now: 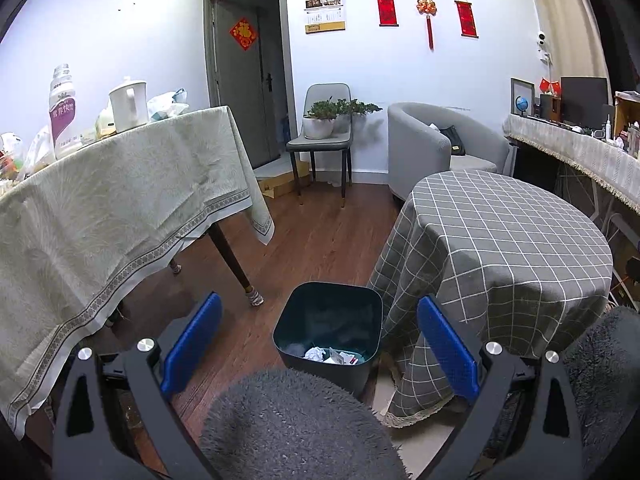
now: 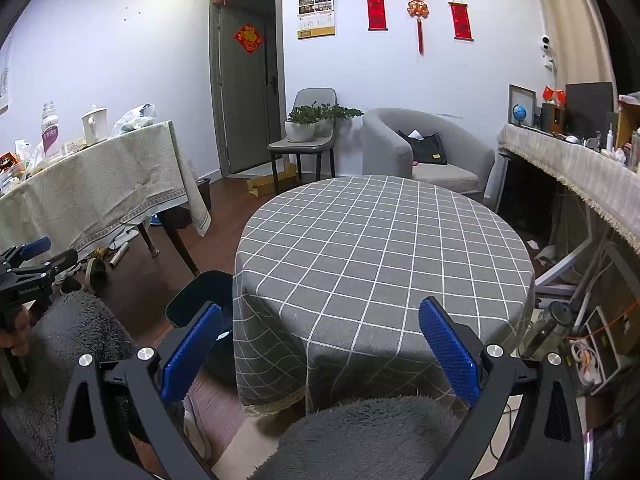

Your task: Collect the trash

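Note:
A dark teal trash bin point(image 1: 330, 330) stands on the wood floor beside the round table with a grey checked cloth point(image 1: 508, 240). Crumpled white paper and wrappers point(image 1: 330, 355) lie in its bottom. My left gripper point(image 1: 320, 340) is open and empty, held above and in front of the bin. My right gripper point(image 2: 322, 344) is open and empty, held at the near edge of the round table point(image 2: 384, 240), whose top is bare. The bin point(image 2: 208, 300) shows partly at the table's left in the right wrist view. The left gripper point(image 2: 28, 268) also shows at the far left there.
A long table with a pale green cloth point(image 1: 120, 208) stands on the left, with a bottle, a kettle and bags on it. A chair with potted plants point(image 1: 324, 128) and a grey armchair point(image 1: 432, 148) stand at the back. A cluttered sideboard point(image 2: 580, 164) runs along the right. Grey fuzzy fabric point(image 1: 292, 428) fills the foreground.

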Demonstrator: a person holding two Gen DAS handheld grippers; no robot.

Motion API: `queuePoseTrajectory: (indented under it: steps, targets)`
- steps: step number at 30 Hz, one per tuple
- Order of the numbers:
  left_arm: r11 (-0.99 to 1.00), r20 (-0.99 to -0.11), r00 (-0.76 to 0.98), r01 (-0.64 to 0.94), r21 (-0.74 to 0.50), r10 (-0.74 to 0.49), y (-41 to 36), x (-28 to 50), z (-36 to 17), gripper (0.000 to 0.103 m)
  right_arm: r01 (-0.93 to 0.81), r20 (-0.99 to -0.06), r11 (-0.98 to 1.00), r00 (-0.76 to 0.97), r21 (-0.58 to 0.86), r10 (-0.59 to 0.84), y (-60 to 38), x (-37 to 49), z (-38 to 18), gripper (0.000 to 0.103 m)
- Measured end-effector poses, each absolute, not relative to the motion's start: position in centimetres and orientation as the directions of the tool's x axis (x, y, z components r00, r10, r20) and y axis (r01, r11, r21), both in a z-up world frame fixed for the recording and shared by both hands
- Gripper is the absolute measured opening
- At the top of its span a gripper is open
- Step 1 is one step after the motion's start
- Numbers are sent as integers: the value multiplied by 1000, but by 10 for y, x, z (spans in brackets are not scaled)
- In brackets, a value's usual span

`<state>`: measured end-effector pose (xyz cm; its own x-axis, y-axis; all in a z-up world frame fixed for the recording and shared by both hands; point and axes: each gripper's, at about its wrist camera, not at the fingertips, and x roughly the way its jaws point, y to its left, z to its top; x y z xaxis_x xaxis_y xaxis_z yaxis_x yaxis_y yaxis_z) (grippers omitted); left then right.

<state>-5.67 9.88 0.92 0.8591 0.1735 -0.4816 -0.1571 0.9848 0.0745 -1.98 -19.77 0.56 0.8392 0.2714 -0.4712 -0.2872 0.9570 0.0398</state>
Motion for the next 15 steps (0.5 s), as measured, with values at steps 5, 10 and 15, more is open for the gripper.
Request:
queuePoseTrajectory:
  steps: [5,10,15]
  targets:
    - [985,-482,859,-157,75,174,100,-57,9,100,-287,-471,957,839,39,271,-197,-20,6,99]
    - [985,-481,859,-156,75,173,100,-56,9,100,-286,-474,957,838,37,269,-196,-21,4,99]
    - [985,-481,859,-156,76,173,100,-57,9,100,-284,-475,958,837,45,271,-197,-23,2,99]
